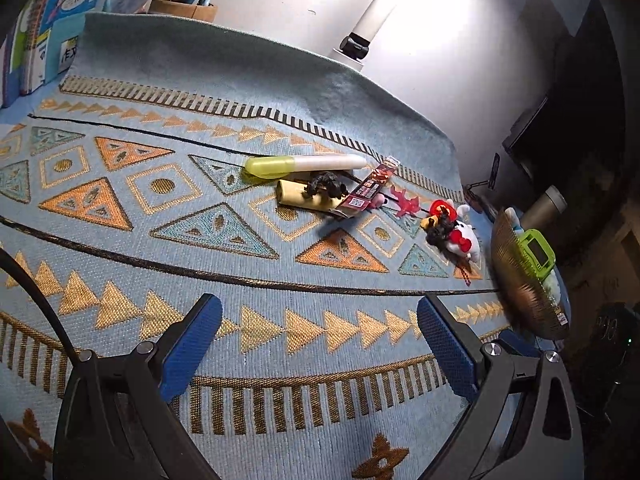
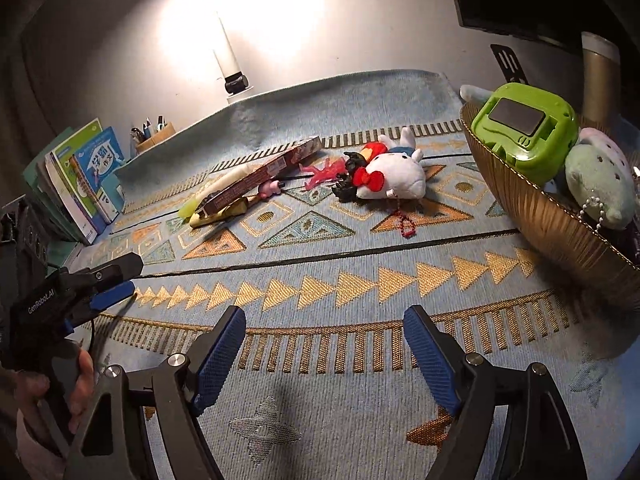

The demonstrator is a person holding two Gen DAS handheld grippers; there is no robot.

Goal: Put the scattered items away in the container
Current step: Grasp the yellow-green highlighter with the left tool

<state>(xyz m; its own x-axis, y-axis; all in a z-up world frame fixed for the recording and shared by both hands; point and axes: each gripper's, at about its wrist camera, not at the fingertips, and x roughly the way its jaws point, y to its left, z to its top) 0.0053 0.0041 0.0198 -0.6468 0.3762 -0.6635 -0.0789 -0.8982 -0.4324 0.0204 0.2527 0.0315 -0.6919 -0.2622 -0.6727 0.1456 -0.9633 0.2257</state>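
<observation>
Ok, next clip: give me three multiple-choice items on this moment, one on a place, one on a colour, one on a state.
1. Where is the green gadget?
A. on the rug
B. in the bowl
C. beside the books

2. What colour is the bow on the white plush?
A. blue
B. yellow
C. red

3. How is the right gripper?
A. open, holding nothing
B. shut on a pen
C. shut on the plush

Key: 1 B, it sits inside the bowl's rim; 2 C, the bow shows red; 3 A, its fingers stand apart over bare rug.

A home study desk: schoolbooks [image 2: 86, 176], pen holder [image 1: 183, 7], patterned cloth [image 1: 200, 216], lamp-lit.
</observation>
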